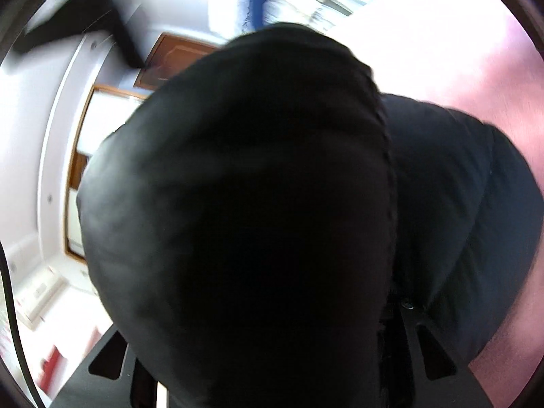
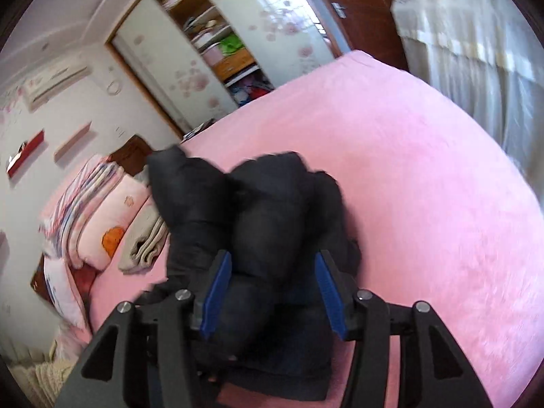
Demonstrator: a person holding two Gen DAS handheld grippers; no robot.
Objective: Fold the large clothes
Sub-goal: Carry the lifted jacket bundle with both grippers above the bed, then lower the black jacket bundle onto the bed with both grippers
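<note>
Between the right gripper's (image 2: 272, 290) blue pads (image 2: 217, 292) a black padded jacket (image 2: 265, 210) is sitting, but the jaws are standing apart with the pads clear of the fabric, so it is released, not grasping. Jacket is lying bunched up on the pink bed (image 2: 425, 176), one puffy sleeve end sticking up toward the bedding. Left of the jacket, a folded beige blanket (image 2: 146, 244) is lying just beside it, and past that a stack of pink patterned pillows and quilts (image 2: 98, 204) is sitting near the headboard. Behind the bed, an open wardrobe (image 2: 217, 44) is showing shelves of stuff. On the left wrist view, black jacket fabric (image 1: 255, 204) is draping over the left gripper (image 1: 268, 367) and hiding its fingertips, only the black finger bases are showing, so I cannot tell whether it is clenched or open. That view is heavily blurred.
</note>
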